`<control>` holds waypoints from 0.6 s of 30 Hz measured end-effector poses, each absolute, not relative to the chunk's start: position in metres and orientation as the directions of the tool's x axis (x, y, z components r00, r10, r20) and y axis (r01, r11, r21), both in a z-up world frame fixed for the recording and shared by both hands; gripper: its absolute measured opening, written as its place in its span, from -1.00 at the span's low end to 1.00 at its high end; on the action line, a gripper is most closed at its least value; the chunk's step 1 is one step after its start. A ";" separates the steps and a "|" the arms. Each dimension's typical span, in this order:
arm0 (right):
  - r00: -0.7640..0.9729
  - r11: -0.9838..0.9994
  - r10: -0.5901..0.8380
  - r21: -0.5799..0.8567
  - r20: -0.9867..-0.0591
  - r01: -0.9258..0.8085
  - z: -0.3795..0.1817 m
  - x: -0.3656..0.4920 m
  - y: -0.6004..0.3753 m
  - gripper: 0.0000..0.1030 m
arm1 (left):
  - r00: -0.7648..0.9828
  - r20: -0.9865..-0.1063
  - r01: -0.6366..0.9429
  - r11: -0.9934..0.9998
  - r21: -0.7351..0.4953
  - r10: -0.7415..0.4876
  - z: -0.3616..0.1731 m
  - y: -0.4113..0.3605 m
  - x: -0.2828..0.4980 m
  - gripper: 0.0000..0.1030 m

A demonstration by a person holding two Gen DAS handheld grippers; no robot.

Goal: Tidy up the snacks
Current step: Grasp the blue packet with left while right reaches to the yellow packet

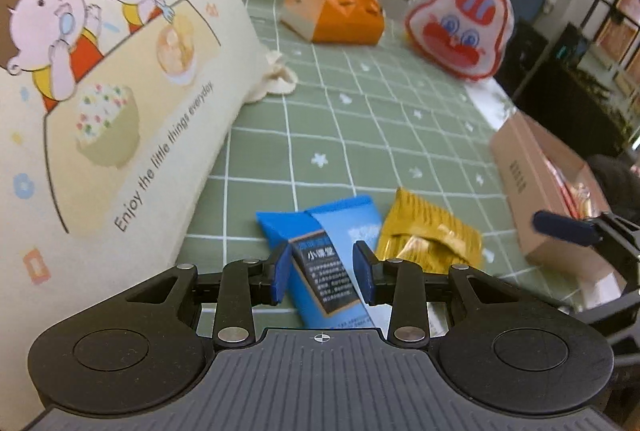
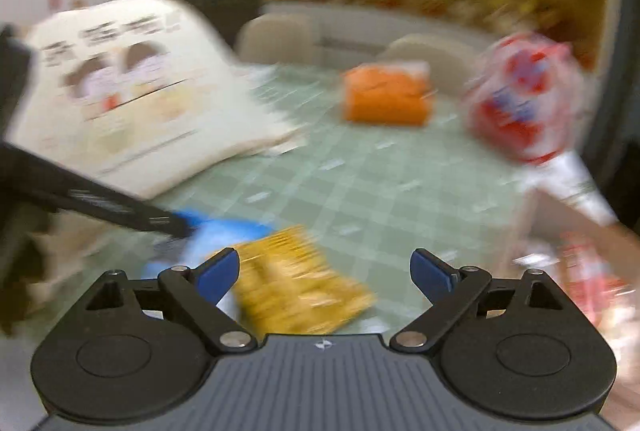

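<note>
- The blue snack packet [image 1: 332, 255] lies flat on the green checked tablecloth [image 1: 360, 119], near my edge of the table, its dark label panel carrying white Chinese characters I can only partly read.
- My left gripper [image 1: 322, 273] points down at a slant over it, its blue pads at a middling width on either side of the packet; I cannot tell whether they press on the wrapper or just straddle it.
- Just beside the blue packet, to its right, sits a gold foil snack packet [image 1: 430, 239], crinkled, touching or nearly touching the blue one.
- My right gripper [image 2: 324, 277] hangs tilted over the gold packet with its jaws spread wide; nothing is gripped, and the gold packet lies under its left finger. That view is badly blurred.
- To the right stands a cardboard box [image 1: 532, 167] with red-wrapped snacks inside; the printing on its side is too small to read.
- At left a large cream bag [image 1: 112, 91] leans over the cloth, printed with two cartoon children eating and the line "Enjoy the little things everyday".
- Farther back lie an orange carton-like package [image 1: 340, 15] and a white bag with a red cartoon face [image 1: 460, 27], well apart from the packets.
</note>
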State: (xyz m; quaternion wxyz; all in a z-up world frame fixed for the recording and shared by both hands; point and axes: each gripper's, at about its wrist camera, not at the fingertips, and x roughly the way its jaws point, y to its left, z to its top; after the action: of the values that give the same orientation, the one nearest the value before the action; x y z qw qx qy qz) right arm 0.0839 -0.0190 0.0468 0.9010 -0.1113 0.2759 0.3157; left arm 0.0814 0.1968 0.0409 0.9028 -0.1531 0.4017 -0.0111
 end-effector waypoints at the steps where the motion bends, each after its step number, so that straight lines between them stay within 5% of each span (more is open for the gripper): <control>1: 0.615 0.761 0.526 0.002 -0.588 -0.649 0.044 0.086 -0.016 0.81 | 0.677 -0.722 -0.103 0.954 -0.282 -0.141 0.040 0.197 0.081 -0.25; 10: 0.599 0.816 0.476 0.069 -0.644 -0.574 0.026 0.107 -0.056 0.81 | 0.679 -0.723 -0.134 0.948 -0.289 -0.124 0.036 0.200 0.084 -0.25; 12: 0.601 0.822 0.476 0.081 -0.642 -0.564 0.024 0.110 -0.075 0.56 | 0.681 -0.721 -0.127 0.950 -0.284 -0.124 0.035 0.197 0.085 -0.25; 18: 0.589 0.845 0.468 0.138 -0.659 -0.517 0.018 0.107 -0.114 0.57 | 0.677 -0.723 -0.130 0.946 -0.298 -0.135 0.035 0.200 0.084 -0.26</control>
State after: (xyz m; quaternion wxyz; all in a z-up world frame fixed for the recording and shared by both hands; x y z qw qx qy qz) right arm 0.1075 -0.1141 0.0178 0.8907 -0.0343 0.3591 0.2766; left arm 0.0843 0.1997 0.0348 0.9008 -0.1648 0.4017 -0.0014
